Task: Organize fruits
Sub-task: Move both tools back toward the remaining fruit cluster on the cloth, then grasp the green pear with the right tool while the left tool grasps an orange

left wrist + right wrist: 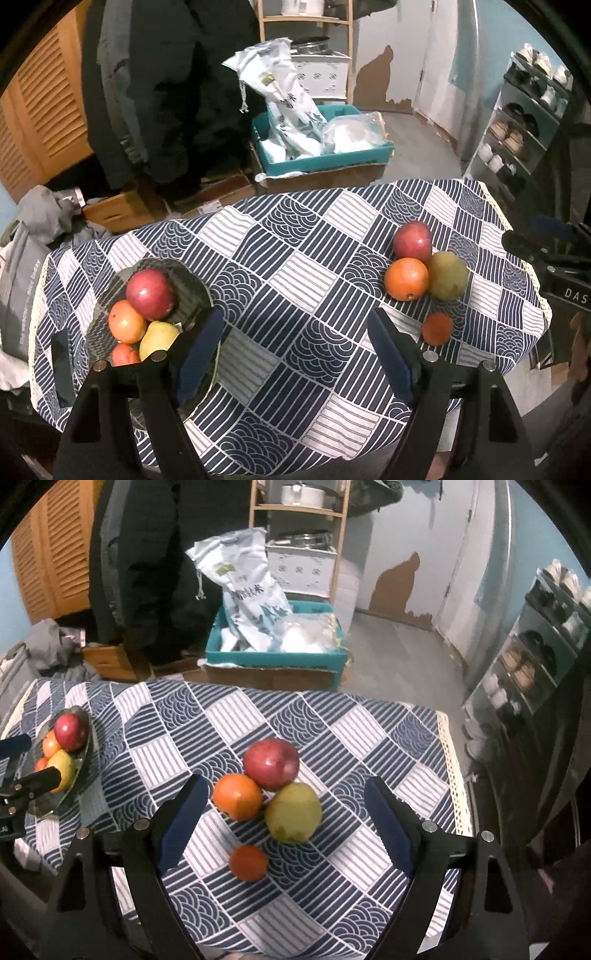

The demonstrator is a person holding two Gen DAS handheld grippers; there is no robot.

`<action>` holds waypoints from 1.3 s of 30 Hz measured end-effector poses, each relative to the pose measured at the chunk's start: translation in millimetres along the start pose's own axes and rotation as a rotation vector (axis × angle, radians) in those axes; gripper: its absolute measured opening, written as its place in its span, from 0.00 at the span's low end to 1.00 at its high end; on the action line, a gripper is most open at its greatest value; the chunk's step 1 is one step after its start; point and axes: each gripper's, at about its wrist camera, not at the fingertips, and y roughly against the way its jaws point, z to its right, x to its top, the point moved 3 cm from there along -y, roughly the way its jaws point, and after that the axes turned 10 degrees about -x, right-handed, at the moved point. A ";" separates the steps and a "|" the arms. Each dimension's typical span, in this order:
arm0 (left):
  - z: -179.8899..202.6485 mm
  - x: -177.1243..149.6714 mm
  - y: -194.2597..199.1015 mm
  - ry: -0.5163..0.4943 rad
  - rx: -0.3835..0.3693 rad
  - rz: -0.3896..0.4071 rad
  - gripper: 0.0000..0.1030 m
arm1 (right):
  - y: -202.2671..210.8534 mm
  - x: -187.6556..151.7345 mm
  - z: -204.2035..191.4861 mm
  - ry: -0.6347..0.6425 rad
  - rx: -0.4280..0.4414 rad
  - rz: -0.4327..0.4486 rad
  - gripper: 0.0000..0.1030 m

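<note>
Four loose fruits lie on the worktop (362, 723); the pear (293, 812) points its long axis toward the red apple (270, 762). Both grippers, left (295, 354) and right (286, 823), have jaws released, grasping nothing.

"DAS" on right tool (570, 291)

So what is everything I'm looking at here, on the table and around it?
Patterned navy-and-white tablecloth: one, covering the table.
Dark glass bowl: one, on the table's left.
Fruit in the bowl: four; red apple, orange, yellow pear, small red fruit.
Loose fruit on the cloth: four; red apple, orange, green pear, small orange-red fruit nearest.
Teal crate: one, on the floor behind, holding white bags.
Shoe rack: one, right wall.
Left gripper: black, blue fingers, open.
Right gripper: same, open.
</note>
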 end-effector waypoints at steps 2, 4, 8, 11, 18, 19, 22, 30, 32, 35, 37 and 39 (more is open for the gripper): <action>3.3 0.0 -5.9 -0.008 0.000 -0.009 0.79 | -3.7 -1.9 3.2 -0.003 -0.005 -0.009 0.84; 6.1 0.5 -12.1 -0.015 0.000 -0.020 0.79 | -9.2 -4.0 5.1 -0.006 -0.004 -0.024 0.84; 10.2 1.7 -25.4 -0.027 -0.001 -0.038 0.79 | -23.8 -10.0 9.6 -0.023 0.016 -0.065 0.84; 13.4 1.8 -36.2 -0.031 -0.001 -0.050 0.79 | -39.8 -16.2 13.9 -0.047 0.030 -0.110 0.84; 19.5 5.5 -61.2 -0.026 -0.014 -0.072 0.79 | -76.3 -29.7 15.5 -0.079 0.047 -0.200 0.84; 20.1 6.3 -64.6 -0.025 -0.014 -0.074 0.79 | -81.2 -31.8 14.7 -0.077 0.047 -0.212 0.84; 21.8 7.1 -73.1 -0.022 -0.017 -0.079 0.79 | -95.6 -38.5 11.3 -0.065 0.045 -0.243 0.84; 26.0 10.8 -100.5 -0.019 -0.024 -0.103 0.79 | -123.4 -51.1 3.3 -0.032 0.049 -0.297 0.84; 26.5 11.8 -105.5 -0.014 -0.030 -0.109 0.79 | -129.7 -52.9 2.6 -0.028 0.051 -0.309 0.84; 29.4 13.3 -113.4 -0.022 -0.027 -0.121 0.79 | -139.2 -54.5 0.5 -0.022 0.058 -0.324 0.84; 31.4 15.0 -117.8 -0.023 -0.030 -0.127 0.79 | -146.3 -55.3 -1.5 -0.017 0.062 -0.334 0.84; 33.0 17.0 -121.2 -0.020 -0.043 -0.132 0.79 | -152.7 -57.0 -2.0 -0.019 0.070 -0.346 0.83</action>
